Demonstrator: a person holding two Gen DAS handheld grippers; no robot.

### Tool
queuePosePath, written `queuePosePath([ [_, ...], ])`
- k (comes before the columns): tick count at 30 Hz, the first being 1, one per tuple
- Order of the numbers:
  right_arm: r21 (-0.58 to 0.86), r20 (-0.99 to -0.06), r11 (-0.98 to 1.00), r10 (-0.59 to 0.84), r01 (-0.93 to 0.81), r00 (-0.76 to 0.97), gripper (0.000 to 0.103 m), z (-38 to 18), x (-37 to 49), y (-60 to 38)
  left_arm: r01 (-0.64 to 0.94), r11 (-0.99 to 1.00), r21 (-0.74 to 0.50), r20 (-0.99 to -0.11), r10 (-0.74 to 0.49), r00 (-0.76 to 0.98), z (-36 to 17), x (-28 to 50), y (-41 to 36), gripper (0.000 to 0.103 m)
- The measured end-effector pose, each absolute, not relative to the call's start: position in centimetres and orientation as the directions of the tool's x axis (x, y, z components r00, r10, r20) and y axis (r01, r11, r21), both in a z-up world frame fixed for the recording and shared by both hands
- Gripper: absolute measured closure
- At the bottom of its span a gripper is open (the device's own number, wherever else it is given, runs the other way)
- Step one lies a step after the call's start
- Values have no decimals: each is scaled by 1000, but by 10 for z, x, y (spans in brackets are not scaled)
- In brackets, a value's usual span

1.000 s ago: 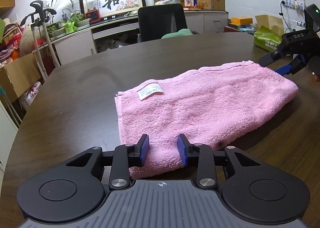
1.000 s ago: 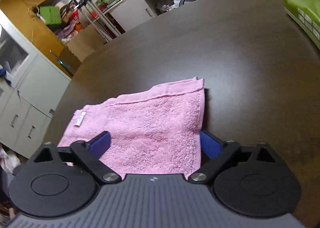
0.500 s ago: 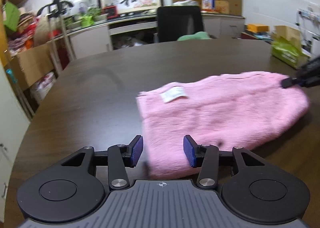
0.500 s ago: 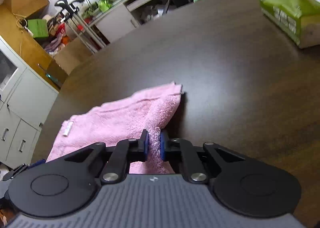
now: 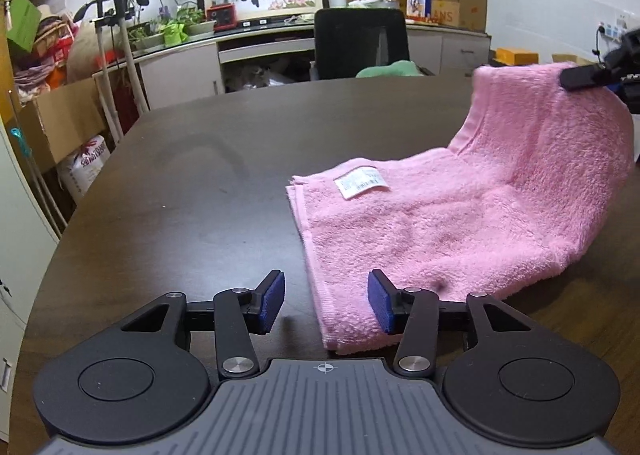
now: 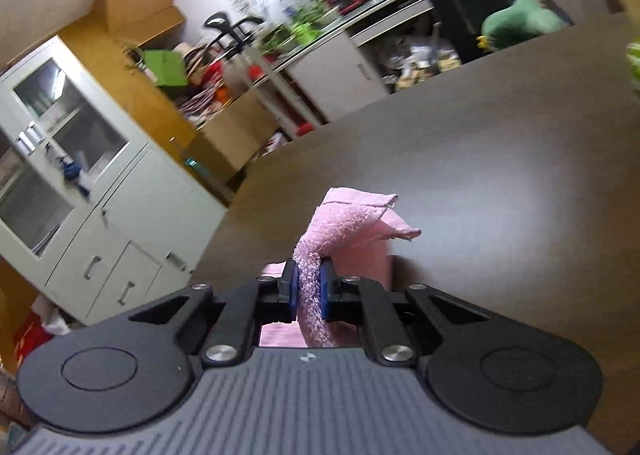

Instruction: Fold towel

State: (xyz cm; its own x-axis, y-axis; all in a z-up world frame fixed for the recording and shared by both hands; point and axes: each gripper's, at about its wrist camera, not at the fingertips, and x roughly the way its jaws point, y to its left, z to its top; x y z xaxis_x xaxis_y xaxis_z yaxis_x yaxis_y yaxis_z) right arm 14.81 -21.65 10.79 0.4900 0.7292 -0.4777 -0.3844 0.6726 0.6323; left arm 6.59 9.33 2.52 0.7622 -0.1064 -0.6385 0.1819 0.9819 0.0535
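Since the right gripper (image 6: 308, 291) is already pinching one end of the pink towel (image 5: 460, 215) and holding it up off the dark surface (image 5: 200, 183), I'd carry that end across in a smooth arc so it lands square on the end lying ahead of the left gripper (image 5: 326, 305). That one's jaws are opening, straddling the near corner without pressing it; might be worth pinning it. Hard to tell how many layers are pinched, and the right view is blurry and mostly hides the flat part behind the gripper body.
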Motion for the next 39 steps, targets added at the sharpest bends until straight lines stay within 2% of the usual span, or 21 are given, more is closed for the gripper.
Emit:
queuePosePath([
  [3, 631, -489, 667, 738, -395, 465, 92, 110, 154, -194, 185, 981, 58, -623, -109, 775, 28, 63, 100, 50],
  [6, 629, -515, 667, 743, -400, 429, 92, 106, 161, -160, 175, 983, 63, -592, -104, 799, 33, 57, 111, 37],
  [9, 598, -559, 687, 727, -413, 399, 91, 96, 165, -124, 162, 985, 57, -583, -99, 806, 35, 57, 120, 36],
  [11, 569, -594, 701, 712, -429, 375, 85, 89, 162, -101, 155, 986, 54, -592, -93, 800, 34, 60, 124, 36],
  [13, 518, -647, 721, 682, -460, 340, 78, 81, 160, -74, 152, 987, 59, -602, -86, 794, 32, 63, 124, 36],
  [14, 518, -653, 718, 683, -465, 328, 67, 80, 159, -68, 152, 987, 61, -605, -85, 792, 32, 63, 124, 36],
  [15, 512, -655, 715, 683, -476, 322, 49, 82, 157, -62, 154, 986, 61, -607, -85, 790, 32, 64, 123, 36],
  [17, 492, -649, 705, 688, -511, 325, 29, 92, 153, -56, 157, 986, 64, -611, -85, 787, 31, 64, 121, 36],
  [18, 483, -631, 688, 702, -541, 329, 27, 103, 148, -56, 157, 985, 69, -611, -83, 787, 31, 64, 120, 36],
  [21, 452, -607, 678, 710, -580, 356, 27, 122, 138, -61, 153, 986, 66, -609, -81, 789, 32, 63, 121, 34],
  [24, 486, -593, 670, 725, -561, 352, 27, 126, 131, -77, 142, 989, 52, -610, -81, 788, 33, 64, 124, 34],
  [26, 493, -601, 679, 718, -543, 352, 27, 119, 134, -81, 136, 990, 48, -611, -78, 788, 32, 65, 126, 34],
  [28, 415, -652, 734, 652, -538, 387, 28, 109, 133, -80, 131, 990, 46, -614, -75, 786, 32, 65, 127, 34],
  [30, 341, -690, 770, 595, -539, 412, 33, 103, 135, -72, 138, 990, 33, -615, -89, 784, 31, 66, 128, 34],
  [32, 344, -701, 762, 597, -548, 390, 38, 102, 138, -60, 146, 989, 24, -615, -100, 782, 30, 64, 127, 33],
  [35, 329, -733, 779, 568, -534, 376, 61, 98, 145, -40, 169, 985, 23, -619, -119, 777, 27, 64, 123, 30],
  [39, 270, -779, 813, 500, -516, 380, 60, 89, 149, -21, 188, 982, 31, -634, -126, 763, 21, 65, 119, 30],
])
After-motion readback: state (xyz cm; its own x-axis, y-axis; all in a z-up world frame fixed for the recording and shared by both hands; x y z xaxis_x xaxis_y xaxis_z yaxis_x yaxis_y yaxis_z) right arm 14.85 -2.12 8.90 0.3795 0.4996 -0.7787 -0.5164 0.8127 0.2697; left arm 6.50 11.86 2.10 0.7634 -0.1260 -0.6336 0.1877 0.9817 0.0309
